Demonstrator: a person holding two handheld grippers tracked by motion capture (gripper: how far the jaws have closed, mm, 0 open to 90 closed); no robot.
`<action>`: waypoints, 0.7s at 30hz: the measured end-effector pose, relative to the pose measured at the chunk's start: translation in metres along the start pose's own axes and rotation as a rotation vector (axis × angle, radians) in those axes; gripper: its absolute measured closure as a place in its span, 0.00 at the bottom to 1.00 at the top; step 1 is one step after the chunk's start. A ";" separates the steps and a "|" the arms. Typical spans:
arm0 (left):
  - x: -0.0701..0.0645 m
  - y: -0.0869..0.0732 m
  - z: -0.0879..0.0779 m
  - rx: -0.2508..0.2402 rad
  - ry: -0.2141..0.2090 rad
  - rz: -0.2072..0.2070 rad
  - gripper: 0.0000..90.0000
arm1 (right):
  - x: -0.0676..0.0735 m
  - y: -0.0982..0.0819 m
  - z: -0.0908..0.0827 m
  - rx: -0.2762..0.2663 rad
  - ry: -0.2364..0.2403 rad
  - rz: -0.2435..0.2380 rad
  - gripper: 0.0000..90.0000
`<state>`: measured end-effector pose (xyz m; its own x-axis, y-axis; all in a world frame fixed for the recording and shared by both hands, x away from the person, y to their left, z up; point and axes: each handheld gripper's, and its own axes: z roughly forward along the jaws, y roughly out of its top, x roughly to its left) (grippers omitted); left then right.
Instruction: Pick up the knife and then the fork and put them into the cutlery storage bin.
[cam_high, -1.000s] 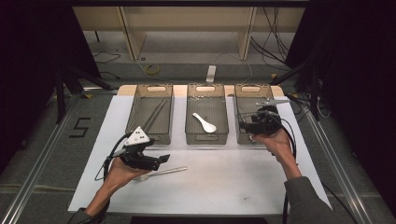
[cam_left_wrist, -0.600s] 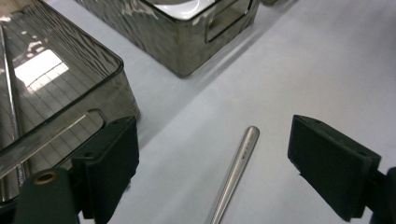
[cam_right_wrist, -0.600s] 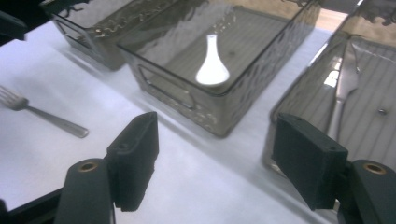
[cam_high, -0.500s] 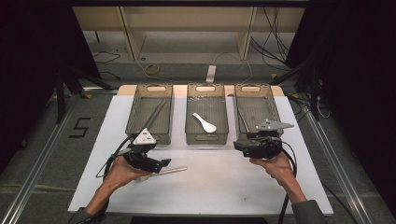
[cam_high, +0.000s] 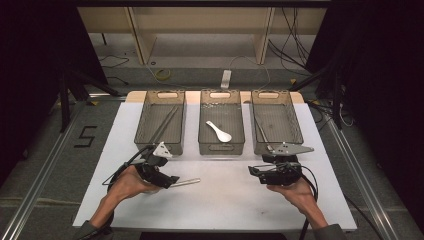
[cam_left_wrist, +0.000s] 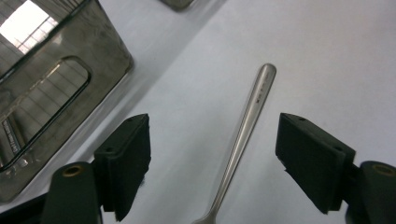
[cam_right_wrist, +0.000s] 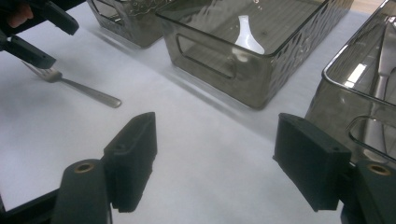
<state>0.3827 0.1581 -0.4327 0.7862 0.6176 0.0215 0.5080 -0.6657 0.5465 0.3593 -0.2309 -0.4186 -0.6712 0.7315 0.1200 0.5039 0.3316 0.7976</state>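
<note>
A metal fork (cam_high: 186, 182) lies on the white table sheet, handle (cam_left_wrist: 247, 126) pointing right. My left gripper (cam_high: 169, 181) sits low over it. Its jaws have just been closing, and the handle runs between the pads without touching either one. In the left gripper view the left gripper (cam_left_wrist: 212, 140) is open around the handle. My right gripper (cam_high: 255, 172) hovers over bare sheet in front of the right bin, pointing left. Its jaws have just been opening, and the right gripper (cam_right_wrist: 215, 135) has nothing between them. The fork (cam_right_wrist: 74, 86) and the left gripper (cam_right_wrist: 32, 32) lie beyond it.
Three smoky plastic bins stand in a row at the back. The left bin (cam_high: 160, 120) holds long thin sticks, the middle bin (cam_high: 221, 145) a white spoon (cam_high: 220, 131), the right bin (cam_high: 295, 125) a slim metal utensil (cam_high: 261, 131). Bare white sheet (cam_high: 225, 200) lies between the hands.
My right gripper came down from over the right bin toward me and now points left over the sheet. The left gripper stayed over the fork and its jaws narrowed.
</note>
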 end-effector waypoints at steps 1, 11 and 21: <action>0.000 0.000 0.001 0.010 -0.003 0.002 0.32 | 0.001 -0.001 -0.001 -0.002 0.001 0.002 0.34; -0.005 -0.001 0.013 0.161 -0.047 0.055 0.52 | 0.012 -0.009 0.000 0.012 0.032 -0.017 0.32; -0.007 0.001 0.022 0.229 -0.072 0.074 0.67 | 0.016 -0.012 0.001 0.031 0.041 -0.026 0.32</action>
<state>0.3859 0.1440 -0.4510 0.8432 0.5375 -0.0099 0.5081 -0.7908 0.3414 0.3425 -0.2227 -0.4267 -0.7057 0.6976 0.1237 0.5021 0.3693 0.7820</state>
